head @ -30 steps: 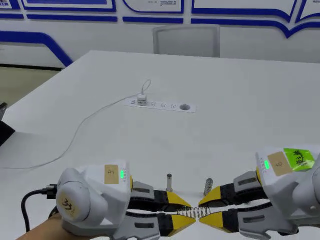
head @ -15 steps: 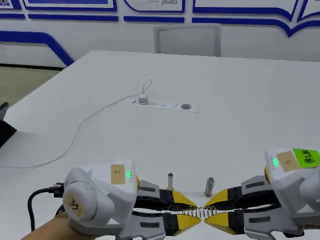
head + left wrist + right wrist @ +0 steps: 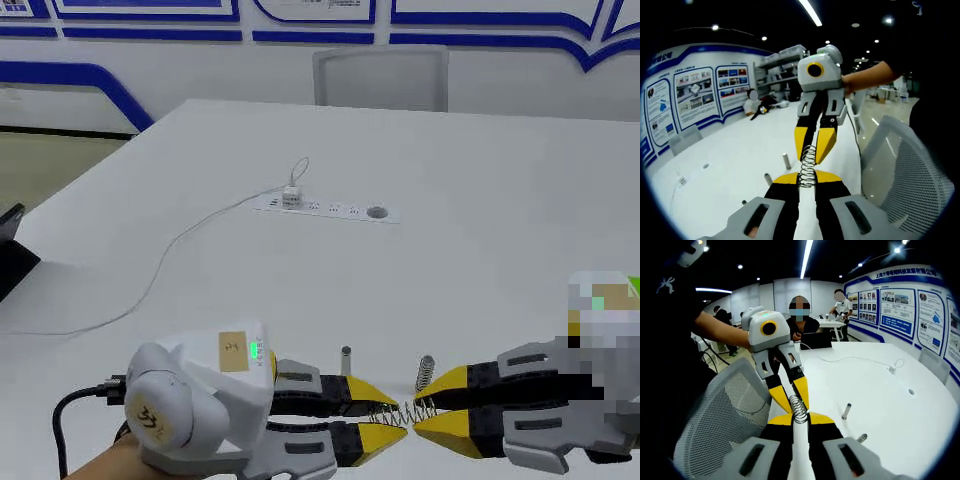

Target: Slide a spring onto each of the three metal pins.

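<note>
Right claw [image 3: 422, 420] drawn rightward, with left claw [image 3: 395, 421] clamping 1 spring [image 3: 408, 413], mesh chair [image 3: 715, 410] in gripper views

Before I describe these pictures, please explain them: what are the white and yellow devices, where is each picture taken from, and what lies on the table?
There is no robot here. A person holds two hand tools, each with two yellow-tipped jaws. The head view comes from a camera on the person's head and looks down at the white table. Each round picture comes from a camera riding on one gripper and looks along that gripper's jaws towards the other gripper. The left gripper and the right gripper are each shut on one end of a single spring. On the table stand a bare metal pin and, beside it, a spring-covered pin. Farther off lies a power strip.
</note>
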Action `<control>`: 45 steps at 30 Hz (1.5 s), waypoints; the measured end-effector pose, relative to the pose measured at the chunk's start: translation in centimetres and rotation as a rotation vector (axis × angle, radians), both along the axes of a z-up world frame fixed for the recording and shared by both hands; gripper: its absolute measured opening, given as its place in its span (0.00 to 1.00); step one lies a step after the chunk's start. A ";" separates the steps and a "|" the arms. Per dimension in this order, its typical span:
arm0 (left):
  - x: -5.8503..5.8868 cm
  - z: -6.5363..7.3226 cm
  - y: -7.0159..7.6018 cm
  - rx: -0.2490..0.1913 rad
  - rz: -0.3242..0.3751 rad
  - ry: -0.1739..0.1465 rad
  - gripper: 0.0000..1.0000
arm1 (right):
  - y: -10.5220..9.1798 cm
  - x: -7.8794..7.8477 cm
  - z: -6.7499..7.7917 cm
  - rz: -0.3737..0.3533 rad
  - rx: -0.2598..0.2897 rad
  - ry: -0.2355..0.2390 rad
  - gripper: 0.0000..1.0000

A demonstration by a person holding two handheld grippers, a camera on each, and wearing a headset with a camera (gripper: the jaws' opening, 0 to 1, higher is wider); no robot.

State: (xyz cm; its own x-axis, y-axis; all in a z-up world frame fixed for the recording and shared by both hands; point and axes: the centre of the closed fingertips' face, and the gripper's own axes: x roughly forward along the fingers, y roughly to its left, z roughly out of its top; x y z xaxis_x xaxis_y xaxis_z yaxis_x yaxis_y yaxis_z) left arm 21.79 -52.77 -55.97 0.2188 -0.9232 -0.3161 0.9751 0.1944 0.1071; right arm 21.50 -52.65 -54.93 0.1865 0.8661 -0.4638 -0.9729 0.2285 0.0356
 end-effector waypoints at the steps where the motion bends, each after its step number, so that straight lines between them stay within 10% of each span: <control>1: 0.0 -0.1 0.0 0.007 -0.003 -0.007 0.10 | 0.2 -0.1 0.2 0.004 0.015 0.008 0.10; 12: 0.2 0.3 0.7 -0.033 0.034 -0.004 0.10 | 1.4 0.3 1.5 -0.038 0.112 0.045 0.10; 16: 0.2 0.6 0.6 -0.054 0.041 0.003 0.10 | 2.3 0.6 2.9 -0.087 0.234 0.098 0.11; 34: 1.1 -0.6 1.1 -0.039 0.129 -0.002 0.14 | 2.6 1.3 2.1 -0.107 0.158 0.041 0.10; 45: 2.4 -0.8 3.5 -0.073 0.247 0.005 0.40 | 0.7 3.1 2.1 -0.178 0.151 0.024 0.10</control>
